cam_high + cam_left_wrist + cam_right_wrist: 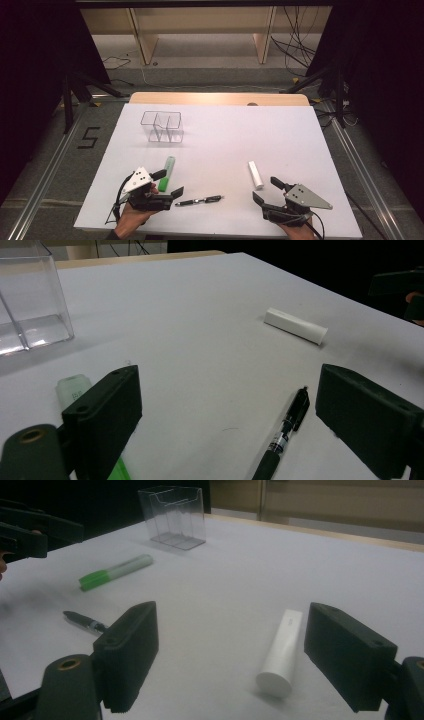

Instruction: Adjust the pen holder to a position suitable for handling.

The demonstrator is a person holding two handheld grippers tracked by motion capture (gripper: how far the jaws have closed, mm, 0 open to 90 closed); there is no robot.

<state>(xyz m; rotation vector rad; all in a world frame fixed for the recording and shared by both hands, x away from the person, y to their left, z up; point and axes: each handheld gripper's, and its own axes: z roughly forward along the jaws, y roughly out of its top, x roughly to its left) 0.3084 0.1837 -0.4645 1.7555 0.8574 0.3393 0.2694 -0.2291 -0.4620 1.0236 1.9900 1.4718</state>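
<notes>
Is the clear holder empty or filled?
Empty: the clear holder stands upright with bare compartments; the pen lies on the table.

A large black numeral "5" [88, 137] marked on the grey floor left of the table [300, 150], seen in the high view, small print on the black pen [280, 440] too blurred to be read

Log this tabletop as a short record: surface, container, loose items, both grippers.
surface: white table top
container: clear divided box, upright, far left, nothing visible inside
green highlighter: lying flat by the left hand-held gripper
black pen: lying flat, near edge, between the grippers
white tube: lying flat, ahead of the right hand-held gripper
left hand-held gripper: jaws open, holding nothing
right hand-held gripper: jaws open, holding nothing
</notes>
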